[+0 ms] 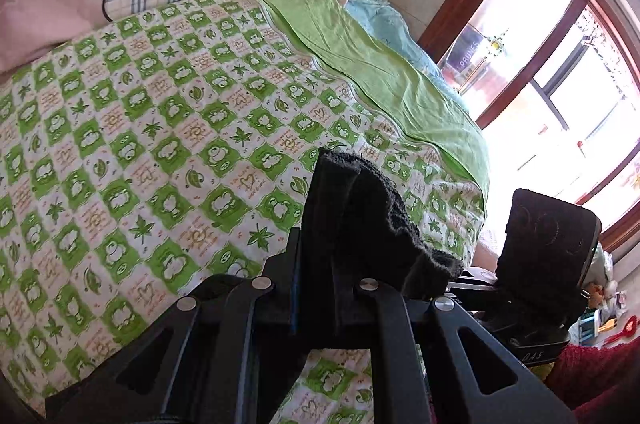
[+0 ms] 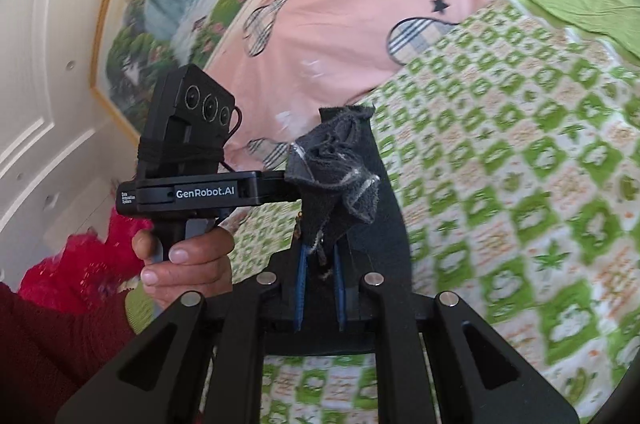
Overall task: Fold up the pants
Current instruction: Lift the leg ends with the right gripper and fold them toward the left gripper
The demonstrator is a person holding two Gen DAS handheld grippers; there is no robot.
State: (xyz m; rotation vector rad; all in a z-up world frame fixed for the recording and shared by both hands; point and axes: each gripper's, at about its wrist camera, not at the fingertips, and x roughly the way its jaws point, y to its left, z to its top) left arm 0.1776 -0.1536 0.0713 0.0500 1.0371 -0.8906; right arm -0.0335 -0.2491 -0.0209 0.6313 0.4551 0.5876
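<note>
My left gripper is clamped on a thick bunch of the pants, dark fuzzy cloth bulging out past the fingertips, and my right gripper is pinching another bunched edge of the same pants, where I can see grey folds and a pale seam. Both pinches sit up in the air above the quilt with its green and white checks, so the pants hang between and below my two grippers, mostly out of either camera's sight. That is my first worry: I cannot see how the legs are hanging, so they may be twisted or doubled under, and I would lay down a crooked fold without knowing it. On the right, the cloth is wadded rather than flat between the pads, and I judge a sharp tug could drag it out, dropping that corner. The left bite is deeper but lumpy, so layers could slide unevenly. The pink pillow lies near the head of the bed; a wide swing could drag the pants across it. My hand on the left gripper's handle sits close to the right gripper, so the two rigs could knock together.
</note>
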